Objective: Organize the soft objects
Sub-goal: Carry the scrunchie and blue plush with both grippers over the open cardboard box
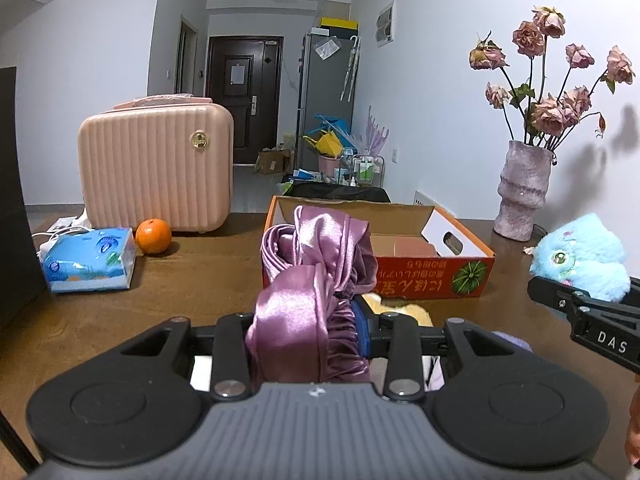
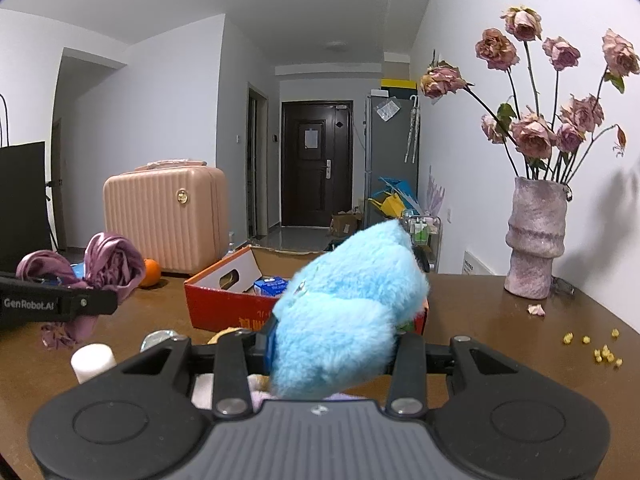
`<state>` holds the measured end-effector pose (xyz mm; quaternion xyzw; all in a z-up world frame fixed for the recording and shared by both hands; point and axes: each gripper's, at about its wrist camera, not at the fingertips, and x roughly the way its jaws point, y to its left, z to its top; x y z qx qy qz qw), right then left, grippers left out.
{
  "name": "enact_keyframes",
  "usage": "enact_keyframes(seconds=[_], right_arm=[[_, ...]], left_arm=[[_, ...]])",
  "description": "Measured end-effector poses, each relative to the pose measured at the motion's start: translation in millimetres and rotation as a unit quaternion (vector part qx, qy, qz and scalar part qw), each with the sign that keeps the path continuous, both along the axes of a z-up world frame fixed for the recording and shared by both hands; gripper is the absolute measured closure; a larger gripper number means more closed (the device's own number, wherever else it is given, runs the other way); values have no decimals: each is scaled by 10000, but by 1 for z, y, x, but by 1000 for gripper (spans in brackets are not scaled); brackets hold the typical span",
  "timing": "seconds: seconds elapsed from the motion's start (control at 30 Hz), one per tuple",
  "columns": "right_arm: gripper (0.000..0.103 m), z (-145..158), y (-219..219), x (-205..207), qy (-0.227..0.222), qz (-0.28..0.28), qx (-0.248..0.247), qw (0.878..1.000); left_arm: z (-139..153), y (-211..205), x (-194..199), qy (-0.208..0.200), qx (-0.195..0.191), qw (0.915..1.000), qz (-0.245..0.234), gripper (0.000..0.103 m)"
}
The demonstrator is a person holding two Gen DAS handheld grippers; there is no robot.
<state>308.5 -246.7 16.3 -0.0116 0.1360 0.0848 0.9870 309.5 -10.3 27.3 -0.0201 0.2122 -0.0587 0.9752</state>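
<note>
The purple satin cloth [image 1: 308,276] is pinched in the left claw [image 1: 308,320], jaws narrow on it, raised off the tabletop [image 1: 192,280]. The blue plush toy [image 2: 348,304] is clamped in the right claw [image 2: 332,344], also raised. The open cardboard box [image 1: 400,256] lies at 12 o'clock from the left claw, just behind the cloth, and at 11 to 12 o'clock from the right claw. Judgement: both claws are about equally near; each load needs a forward carry over the box's near wall.
</note>
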Motion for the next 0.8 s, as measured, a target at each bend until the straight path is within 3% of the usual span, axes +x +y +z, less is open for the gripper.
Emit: enact_keyframes(seconds=[0.8], right_arm=[[65,27,-3,90,-233,18,79,9997]], left_arm=[[22,-34,84,-121,-198,9996,145,67]])
